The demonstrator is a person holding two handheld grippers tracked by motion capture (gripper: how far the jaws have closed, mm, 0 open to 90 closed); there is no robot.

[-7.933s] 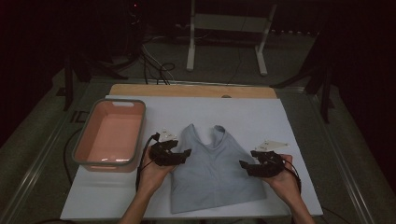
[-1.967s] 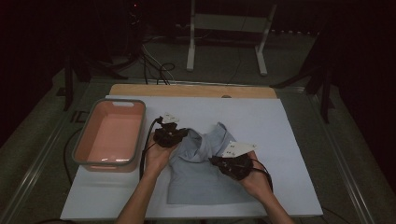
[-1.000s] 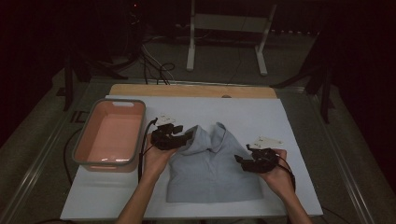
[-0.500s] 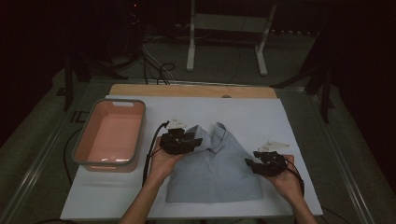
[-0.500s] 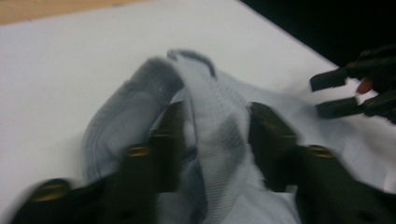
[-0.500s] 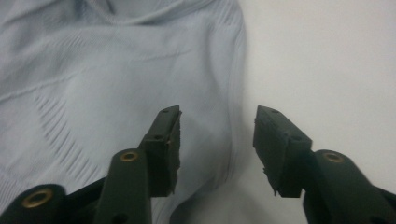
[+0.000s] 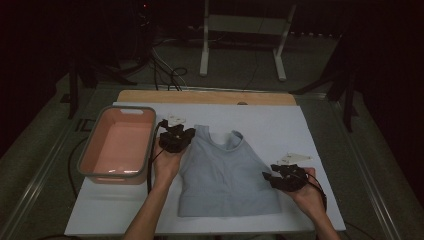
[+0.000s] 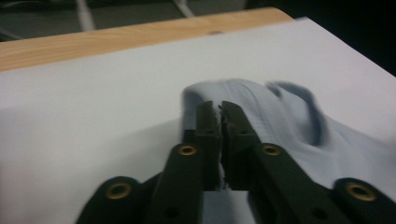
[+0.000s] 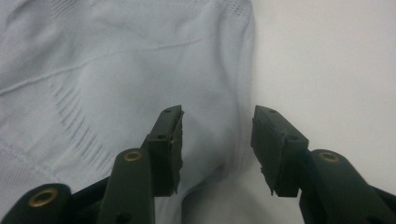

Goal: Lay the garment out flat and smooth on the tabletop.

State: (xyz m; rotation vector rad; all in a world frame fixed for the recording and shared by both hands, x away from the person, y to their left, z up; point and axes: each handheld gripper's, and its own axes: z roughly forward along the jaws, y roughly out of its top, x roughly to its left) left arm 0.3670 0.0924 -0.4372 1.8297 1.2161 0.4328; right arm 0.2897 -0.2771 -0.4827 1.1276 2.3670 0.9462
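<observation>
Pale blue fabric, a sleeveless top (image 7: 227,175), lay flat on the white sheet (image 7: 300,125) covering the table, near the middle, with its neckline toward the far wooden edge (image 7: 210,96) and a pink tub (image 7: 120,145) just beside it on the left. The left gripper (image 8: 220,108) had just been closing, and its jaws stood together on a raised fold of the top's near-left shoulder strap, cloth pinched between the pads. The right gripper (image 9: 215,123) hovered over the garment's right edge with its jaws apart, the hem lying between them but not pressed. In my judgement the step in hand was taking hold of both sides for a fold or a lift. To do it well, the right jaws would need to come down over the hem and bite a full layer of cloth, not only the seam, before either hand rose. Both hands should then lift evenly, keeping the fabric taut, lest the thin strap slip from the left pinch.
</observation>
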